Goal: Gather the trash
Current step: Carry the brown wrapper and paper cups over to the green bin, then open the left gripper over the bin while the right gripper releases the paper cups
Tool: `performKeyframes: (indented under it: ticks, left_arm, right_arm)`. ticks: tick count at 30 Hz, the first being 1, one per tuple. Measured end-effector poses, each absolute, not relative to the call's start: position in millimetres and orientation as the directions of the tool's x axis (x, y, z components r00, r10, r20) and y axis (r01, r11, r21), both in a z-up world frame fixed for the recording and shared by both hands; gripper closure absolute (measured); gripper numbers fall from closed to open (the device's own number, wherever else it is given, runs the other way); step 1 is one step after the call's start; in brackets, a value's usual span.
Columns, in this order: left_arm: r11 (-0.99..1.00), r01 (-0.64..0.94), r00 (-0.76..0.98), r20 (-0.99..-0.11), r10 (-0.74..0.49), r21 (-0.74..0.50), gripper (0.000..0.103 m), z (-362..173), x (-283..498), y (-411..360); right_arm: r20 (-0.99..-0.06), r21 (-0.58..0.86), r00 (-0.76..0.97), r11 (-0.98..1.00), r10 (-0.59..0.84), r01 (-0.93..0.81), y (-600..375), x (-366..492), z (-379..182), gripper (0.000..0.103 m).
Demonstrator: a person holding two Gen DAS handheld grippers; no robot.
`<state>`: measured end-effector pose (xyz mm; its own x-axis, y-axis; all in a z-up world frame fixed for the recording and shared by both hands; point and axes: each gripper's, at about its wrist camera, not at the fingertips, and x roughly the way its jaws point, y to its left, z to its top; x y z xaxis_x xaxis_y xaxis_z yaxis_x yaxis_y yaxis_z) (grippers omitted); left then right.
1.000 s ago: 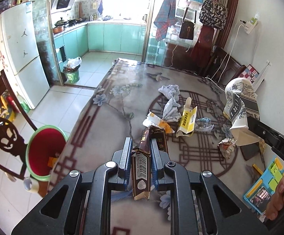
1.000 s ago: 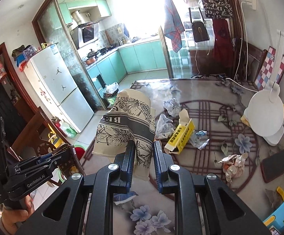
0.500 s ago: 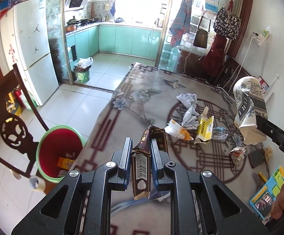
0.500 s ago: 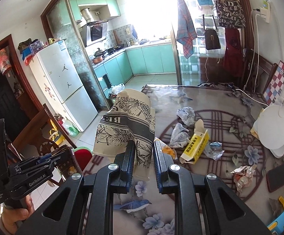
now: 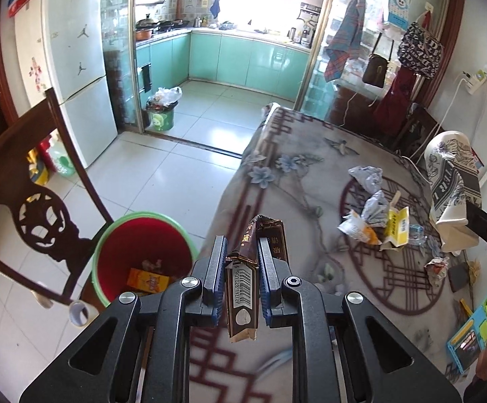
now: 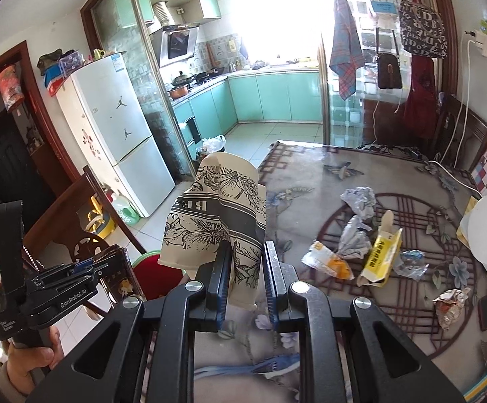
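black two-finger grippers, hand-held

the left gripper (image 5: 241, 280) and right gripper (image 6: 246, 282) fill the lower middle of their frames: matte black arms with triangular cut-outs, silver screw heads, blue-edged ribbed jaws. at lower left of the right view, white "genrobot.ai" lettering on the left one's side; a hand (image 6: 30, 357) grips its handle.

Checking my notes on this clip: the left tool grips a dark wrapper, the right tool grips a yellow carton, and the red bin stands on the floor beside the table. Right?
Not the carton. The right wrist view shows the right tool gripping a flower-printed paper cup; the yellow carton lies on the table. The rest stands.
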<state>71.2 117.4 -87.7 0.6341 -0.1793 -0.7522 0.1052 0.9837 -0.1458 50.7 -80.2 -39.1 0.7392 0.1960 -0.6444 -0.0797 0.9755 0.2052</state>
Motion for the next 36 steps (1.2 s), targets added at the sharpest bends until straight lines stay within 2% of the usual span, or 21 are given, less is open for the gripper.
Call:
performKeyframes:
  ticks: [14,24,36]
  left_arm:
    - [0.988,0.048,0.577,-0.803,-0.149,-0.148,0.086,-124.2,99.6,200.0]
    - [0.991,0.017,0.52,-0.846,-0.121,-0.131,0.086,-156.5,117.2,233.7]
    - [0.992,-0.031,0.463,-0.882,-0.093,-0.121,0.086,-187.7,138.8,258.8]
  right_arm:
    - [-0.703,0.189,0.671,0.971,0.236,-0.144,30.9,81.1,-66.4,0.087]
    - [-0.763,0.182,0.597,0.969,0.247,-0.168,69.9,93.3,-101.1,0.087]
    - [-0.805,0.267,0.493,0.944,0.33,-0.196,94.6,130.6,-151.7,0.087]
